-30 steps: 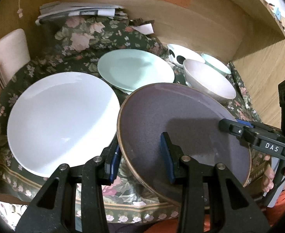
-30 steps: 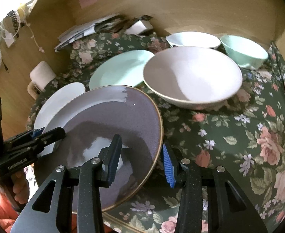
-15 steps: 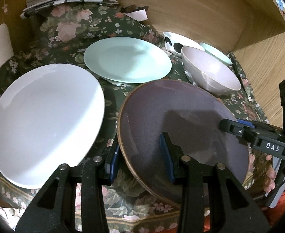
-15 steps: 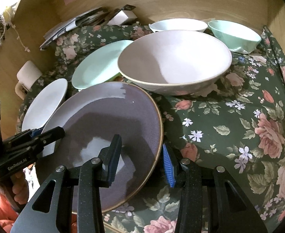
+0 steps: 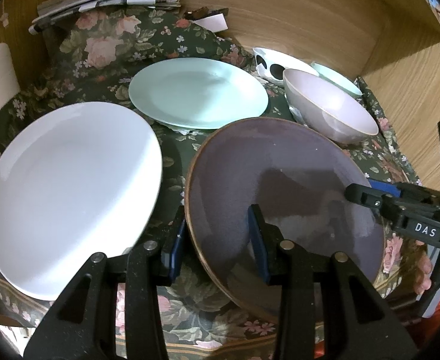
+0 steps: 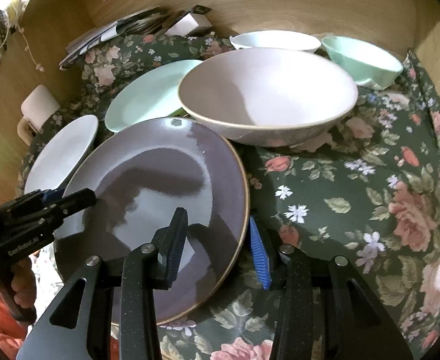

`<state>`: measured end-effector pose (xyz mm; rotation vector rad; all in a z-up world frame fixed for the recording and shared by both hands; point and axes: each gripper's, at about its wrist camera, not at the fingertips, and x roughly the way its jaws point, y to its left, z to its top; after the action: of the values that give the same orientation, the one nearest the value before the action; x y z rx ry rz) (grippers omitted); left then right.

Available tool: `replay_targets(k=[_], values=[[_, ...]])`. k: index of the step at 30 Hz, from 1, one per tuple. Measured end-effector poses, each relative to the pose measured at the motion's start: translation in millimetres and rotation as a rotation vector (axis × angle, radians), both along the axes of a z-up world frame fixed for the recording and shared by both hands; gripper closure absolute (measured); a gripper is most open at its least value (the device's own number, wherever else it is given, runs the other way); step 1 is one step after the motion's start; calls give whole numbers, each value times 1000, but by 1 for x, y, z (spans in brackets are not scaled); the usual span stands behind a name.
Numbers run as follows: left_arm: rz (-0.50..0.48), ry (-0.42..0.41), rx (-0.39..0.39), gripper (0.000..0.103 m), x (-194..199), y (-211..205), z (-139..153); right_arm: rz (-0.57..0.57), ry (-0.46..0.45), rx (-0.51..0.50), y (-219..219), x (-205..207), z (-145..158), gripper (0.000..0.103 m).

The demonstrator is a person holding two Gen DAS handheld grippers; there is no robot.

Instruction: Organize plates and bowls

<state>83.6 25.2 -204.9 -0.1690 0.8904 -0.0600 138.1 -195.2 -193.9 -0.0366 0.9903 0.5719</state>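
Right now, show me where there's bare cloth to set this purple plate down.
Widest bare tablecloth lies right of the purple plate, in front of the pink bowl and mint bowl. Only a thin strip separates the white plate from the purple one. Toward the mint plate and bowls it is crowded.

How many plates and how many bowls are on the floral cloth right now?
Plates: 3, namely white plate, mint plate, purple plate
Bowls: 3, namely pink bowl, white spotted bowl, mint bowl
Total: 6
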Motion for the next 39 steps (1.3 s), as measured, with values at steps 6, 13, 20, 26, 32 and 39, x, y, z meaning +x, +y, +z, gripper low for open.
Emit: replay_targets(k=[6, 13, 20, 26, 32, 39], values=[[11, -46, 0, 60, -5, 6, 14, 5, -52, -5, -1, -5, 15, 64], [37, -141, 25, 45, -17, 16, 41, 37, -118, 49, 9, -10, 44, 56], [105, -203, 45, 25, -30, 40, 58, 94, -189, 99, 39, -12, 68, 42], [206, -213, 59, 18, -40, 74, 62, 169, -192, 109, 75, -13, 73, 38], [288, -198, 59, 18, -50, 111, 58, 227, -164, 108, 108, -9, 66, 38], [345, -161, 70, 18, -56, 144, 44, 274, -119, 77, 139, -3, 55, 38]])
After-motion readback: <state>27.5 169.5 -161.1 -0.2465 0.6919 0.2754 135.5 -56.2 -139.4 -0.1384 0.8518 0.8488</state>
